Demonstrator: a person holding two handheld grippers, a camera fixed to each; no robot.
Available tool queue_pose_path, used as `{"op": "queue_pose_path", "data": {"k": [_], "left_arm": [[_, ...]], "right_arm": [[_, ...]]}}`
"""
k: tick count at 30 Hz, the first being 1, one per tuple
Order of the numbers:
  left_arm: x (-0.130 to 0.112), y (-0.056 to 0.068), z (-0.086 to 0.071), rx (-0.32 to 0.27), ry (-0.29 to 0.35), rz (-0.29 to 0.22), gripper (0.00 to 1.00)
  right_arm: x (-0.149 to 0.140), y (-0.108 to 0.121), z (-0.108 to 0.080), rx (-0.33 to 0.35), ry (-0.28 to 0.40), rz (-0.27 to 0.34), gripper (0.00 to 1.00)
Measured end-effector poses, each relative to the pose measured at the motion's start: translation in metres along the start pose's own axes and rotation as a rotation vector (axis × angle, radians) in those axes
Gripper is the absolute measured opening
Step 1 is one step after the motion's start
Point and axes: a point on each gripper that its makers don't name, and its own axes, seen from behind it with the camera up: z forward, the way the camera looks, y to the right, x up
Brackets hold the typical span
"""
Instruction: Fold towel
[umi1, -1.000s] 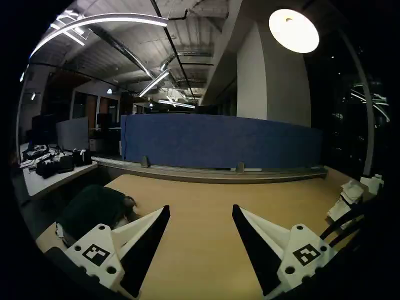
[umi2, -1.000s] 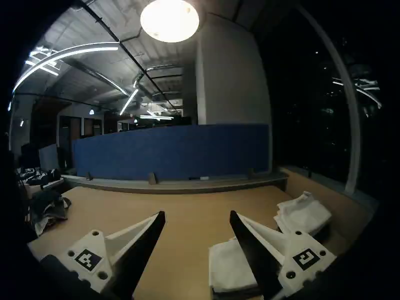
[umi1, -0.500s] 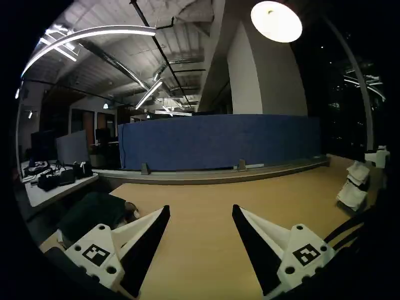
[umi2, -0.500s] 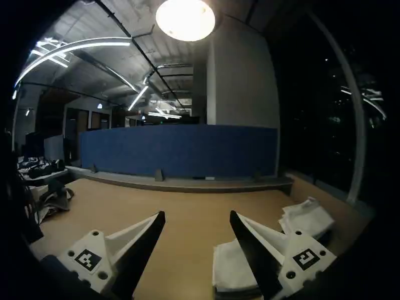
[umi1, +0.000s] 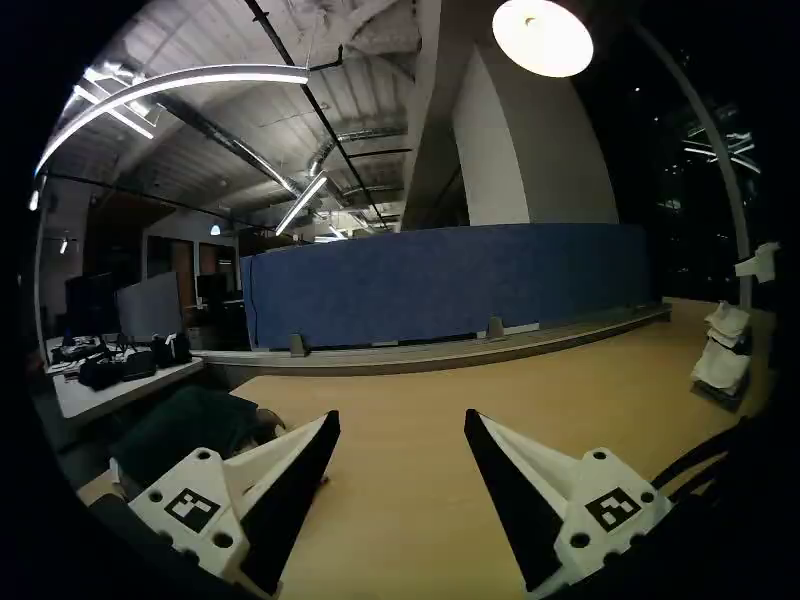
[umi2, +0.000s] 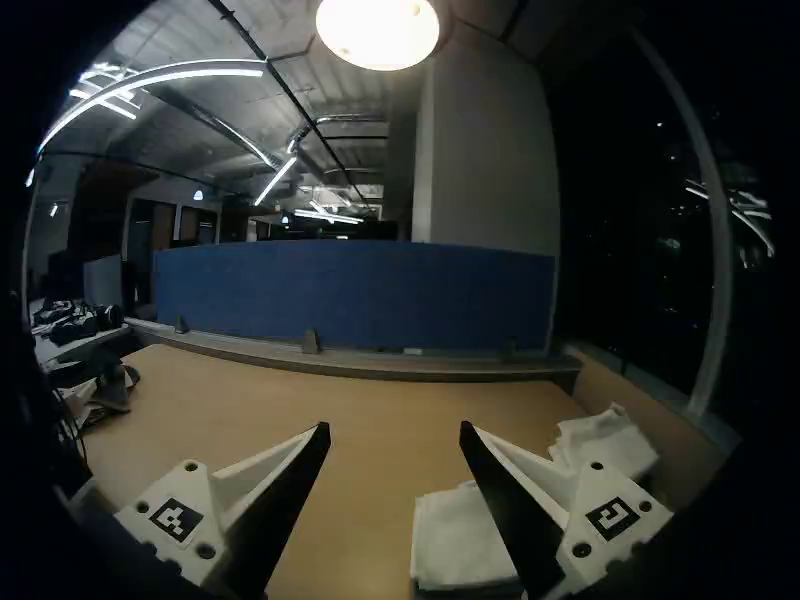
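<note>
**A:** How do the tools stand?

**B:** The left tool (umi1: 401, 414) is wide open. Its two white fingers are spread, with only the bare wood of the counter (umi1: 560, 395) between them. The right tool (umi2: 393, 427) is spread just as wide and grips nothing either.

**A:** And the towel?

**B:** In the right gripper view a folded white towel stack (umi2: 455, 540) lies on the counter, low on the right. It is just beside that tool's right-hand finger, which crosses in front of its edge. I cannot tell whether finger and cloth touch. The stack lies outside the gap, not between the fingers.

**A:** Any more cloth?

**B:** A looser white towel pile (umi2: 605, 440) lies just beyond the stack, nearer the counter's right edge. In the left gripper view, white cloths (umi1: 725, 350) are heaped at the counter's far right edge, well apart from the left tool. A dark green bundle (umi1: 185, 425) sits by that tool's left finger, at the counter's near left corner.

**A:** What lies farther back?

**B:** In the right gripper view a rumpled grey heap (umi2: 100, 385) lies at the counter's left edge. A long blue partition (umi1: 440, 280) runs along the counter's far edge. To its left a side desk (umi1: 110, 390) carries dark gear (umi1: 120, 360). Overhead a round lamp (umi1: 540, 35) glows.
</note>
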Motion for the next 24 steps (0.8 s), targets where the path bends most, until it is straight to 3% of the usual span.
{"op": "queue_pose_path", "data": {"k": [17, 24], "left_arm": [[-0.031, -0.014, 0.010, -0.009, 0.036, -0.015, 0.93], [-0.036, -0.018, 0.011, -0.010, 0.039, -0.057, 0.92]], "right_arm": [[-0.017, -0.007, 0.007, -0.008, -0.002, -0.038, 1.00], [-0.011, -0.003, 0.009, -0.008, 0.020, -0.041, 1.00]]}}
